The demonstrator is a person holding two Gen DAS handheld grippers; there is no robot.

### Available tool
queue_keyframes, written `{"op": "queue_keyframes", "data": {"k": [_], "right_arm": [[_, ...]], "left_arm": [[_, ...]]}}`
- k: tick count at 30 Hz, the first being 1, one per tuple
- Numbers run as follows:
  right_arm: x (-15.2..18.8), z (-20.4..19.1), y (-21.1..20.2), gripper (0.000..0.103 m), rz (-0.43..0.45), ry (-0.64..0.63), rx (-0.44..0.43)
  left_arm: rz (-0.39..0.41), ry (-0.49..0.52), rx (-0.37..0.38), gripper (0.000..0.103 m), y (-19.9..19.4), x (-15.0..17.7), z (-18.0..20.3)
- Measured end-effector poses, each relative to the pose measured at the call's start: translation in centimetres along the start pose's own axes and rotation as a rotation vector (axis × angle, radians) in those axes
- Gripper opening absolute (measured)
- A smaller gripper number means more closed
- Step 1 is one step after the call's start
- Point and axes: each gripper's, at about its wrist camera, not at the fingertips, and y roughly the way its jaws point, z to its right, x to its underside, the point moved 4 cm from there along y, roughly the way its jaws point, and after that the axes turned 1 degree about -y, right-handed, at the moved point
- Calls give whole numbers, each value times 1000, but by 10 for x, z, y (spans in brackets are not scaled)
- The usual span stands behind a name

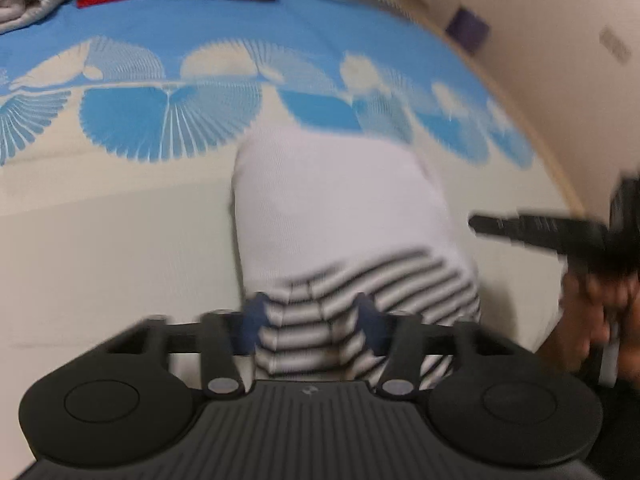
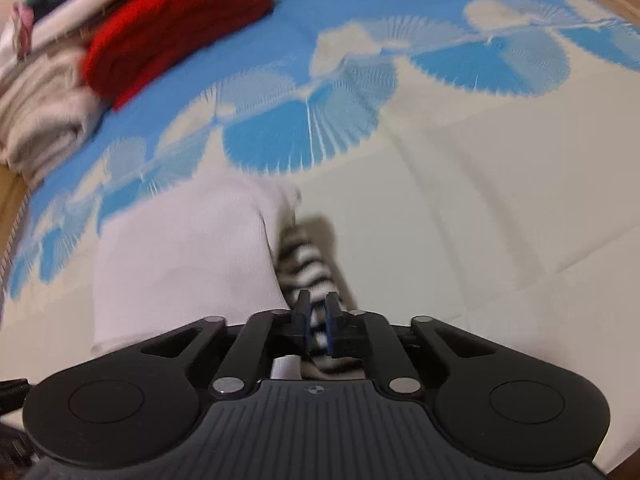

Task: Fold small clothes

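A small white garment [image 1: 336, 196] with a black-and-white striped part [image 1: 384, 284] lies on a bed sheet. My left gripper [image 1: 312, 320] is open, its blue pads either side of the striped edge. In the right wrist view the white garment [image 2: 184, 264] lies left of centre. My right gripper [image 2: 318, 316] is shut on the striped part [image 2: 304, 264], which bunches up between the pads. The right gripper [image 1: 560, 232] also shows blurred at the right of the left wrist view, with the hand holding it.
The bed sheet [image 1: 120, 240] is cream with a blue fan pattern [image 2: 304, 132]. A red folded garment [image 2: 172, 28] and beige folded clothes [image 2: 44, 112] are stacked at the far side. A cream wall [image 1: 560, 40] stands to the right.
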Motion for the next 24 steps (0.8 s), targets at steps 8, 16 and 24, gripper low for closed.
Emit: {"op": "queue_keyframes", "data": {"k": [8,16,24], "right_arm": [[18,-27,13,16,-133,-150,-160],[12,-13,17,21,-95,-117,3],[2,-8,40,66,-136,37,-20]], "left_arm": [[-130,77,-79,22,69,11,10],[10,-138,-31,71,37,-31,-15],[-77,-506,10,84,90,-15,-60]]}}
